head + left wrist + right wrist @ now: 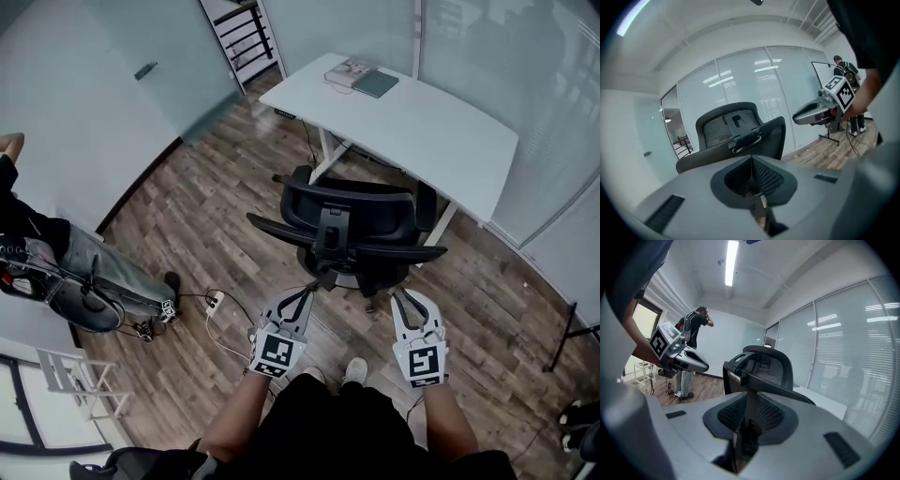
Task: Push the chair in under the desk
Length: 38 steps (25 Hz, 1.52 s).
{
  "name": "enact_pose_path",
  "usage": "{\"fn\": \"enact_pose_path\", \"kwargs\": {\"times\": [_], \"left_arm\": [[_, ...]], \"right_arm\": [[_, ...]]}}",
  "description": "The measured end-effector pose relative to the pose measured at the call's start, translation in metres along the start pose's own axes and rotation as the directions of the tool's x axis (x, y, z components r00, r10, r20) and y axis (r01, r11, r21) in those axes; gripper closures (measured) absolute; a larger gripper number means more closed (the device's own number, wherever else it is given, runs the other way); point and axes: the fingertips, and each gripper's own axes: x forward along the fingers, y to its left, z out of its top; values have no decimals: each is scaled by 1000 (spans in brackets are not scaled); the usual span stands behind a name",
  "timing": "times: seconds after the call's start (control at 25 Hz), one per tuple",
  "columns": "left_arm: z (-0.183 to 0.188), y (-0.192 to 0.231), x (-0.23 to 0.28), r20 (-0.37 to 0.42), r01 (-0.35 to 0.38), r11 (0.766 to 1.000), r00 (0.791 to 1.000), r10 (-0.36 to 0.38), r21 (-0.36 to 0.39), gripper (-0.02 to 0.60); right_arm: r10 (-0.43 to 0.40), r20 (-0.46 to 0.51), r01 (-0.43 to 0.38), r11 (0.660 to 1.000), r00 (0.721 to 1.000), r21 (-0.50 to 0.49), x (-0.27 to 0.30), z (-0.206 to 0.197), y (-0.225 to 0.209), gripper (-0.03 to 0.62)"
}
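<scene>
A black mesh office chair [352, 230] stands on the wood floor with its back toward me and its seat toward the white desk [422, 122]. It fills the middle of the left gripper view [736, 131] and the right gripper view [761, 366]. My left gripper [312, 288] is shut and empty, with its tip right at the lower bracket of the chair's back; whether it touches is not clear. My right gripper [412, 298] hovers just behind the chair's right side, jaws a little open and nothing between them. Each gripper shows in the other's view, the right gripper [820, 110] and the left gripper [679, 355].
Books [361, 77] lie on the desk's far end. A seated person [84, 272] is at the left, with a power strip and cables [214, 302] on the floor nearby. A black stand's leg [572, 328] is at the right. Glass walls surround the desk.
</scene>
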Motion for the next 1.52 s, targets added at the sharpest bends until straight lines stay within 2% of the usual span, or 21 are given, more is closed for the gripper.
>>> {"fn": "enact_pose_path", "kwargs": {"times": [0.04, 0.08, 0.12, 0.24, 0.32, 0.44, 0.68, 0.84, 0.96, 1.04, 1.2, 1.32, 1.44, 1.52], "left_arm": [[3, 3, 2, 1, -1, 1000, 1000, 1, 30, 557], [5, 6, 3, 3, 1, 998, 1000, -2, 58, 504], [7, 9, 5, 5, 6, 996, 1000, -7, 84, 426], [7, 18, 13, -8, 19, 985, 1000, -18, 171, 326], [5, 23, 19, -37, 36, 968, 999, -28, 248, 276], [-2, 34, 25, -92, 69, 928, 995, -38, 365, 224], [-11, 59, 45, -169, 137, 843, 984, -55, 520, 196], [-10, 70, 59, -177, 169, 813, 981, -83, 557, 196], [-10, 75, 72, -194, 193, 785, 976, -95, 589, 196], [-12, 74, 76, -206, 212, 771, 973, -107, 601, 196], [-16, 72, 90, -234, 229, 730, 967, -97, 644, 192], [-19, 72, 102, -247, 233, 728, 965, -89, 645, 184], [-20, 74, 109, -244, 233, 743, 965, -96, 628, 179], [-19, 75, 112, -237, 230, 743, 966, -98, 628, 179]], "right_arm": [[9, -9, -10, 1000, 1000, -17, 2, 1, 1, 511], [20, -24, -21, 999, 1000, -39, 4, 3, 2, 490], [31, -39, -34, 997, 999, -64, 6, 5, 3, 463], [76, -39, -79, 992, 996, -95, 18, 6, 7, 382], [117, -32, -119, 989, 993, -85, 25, 10, 9, 305], [132, -43, -136, 984, 990, -115, 35, 17, 9, 266], [88, -128, -121, 951, 988, -283, 58, 16, 5, 227], [80, -186, -145, 919, 979, -367, 72, 12, 10, 220], [45, -248, -164, 861, 968, -482, 83, 3, 10, 214], [26, -283, -178, 832, 959, -525, 88, -4, 13, 211], [-13, -308, -167, 817, 951, -552, 97, -8, 7, 210], [-35, -328, -165, 809, 944, -563, 106, -12, 0, 209], [-36, -358, -182, 811, 933, -556, 113, -19, -3, 209], [-33, -374, -194, 811, 927, -552, 116, -24, -1, 209]]}}
